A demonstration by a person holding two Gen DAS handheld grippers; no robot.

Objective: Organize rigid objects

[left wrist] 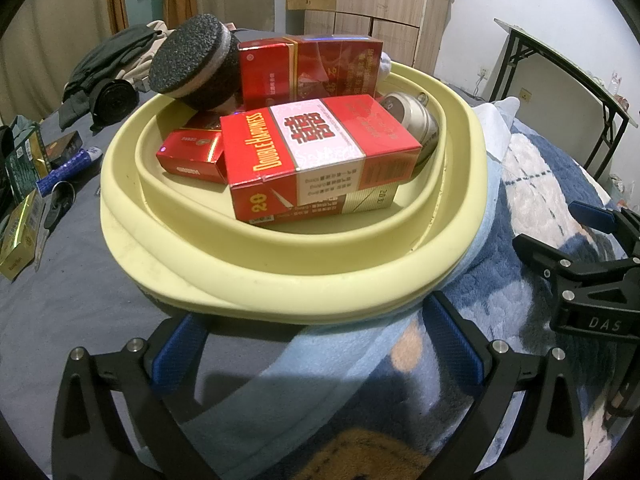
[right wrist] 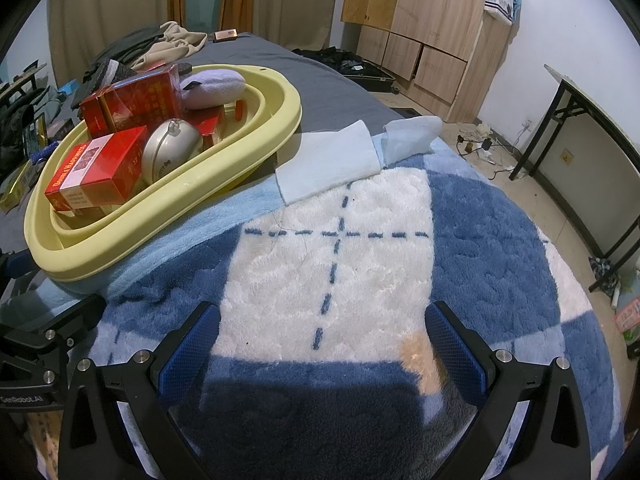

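Observation:
A pale yellow basin (left wrist: 280,276) sits on the bed and holds red cigarette boxes, with a Double Happiness box (left wrist: 316,156) on top, a round silver tin (left wrist: 416,120) and a black sponge disc (left wrist: 192,56). My left gripper (left wrist: 316,344) is open and empty just in front of the basin's near rim. The basin (right wrist: 160,208) also shows at the left of the right wrist view, with a lilac pad (right wrist: 212,86) in it. My right gripper (right wrist: 320,344) is open and empty over the blue and white blanket (right wrist: 332,264), to the right of the basin.
Several boxes (left wrist: 24,196) and a blue-handled tool (left wrist: 64,168) lie on the grey sheet left of the basin. Dark clothes (left wrist: 108,64) are heaped behind. A black folding table (right wrist: 592,152) and a wooden wardrobe (right wrist: 436,24) stand at the right.

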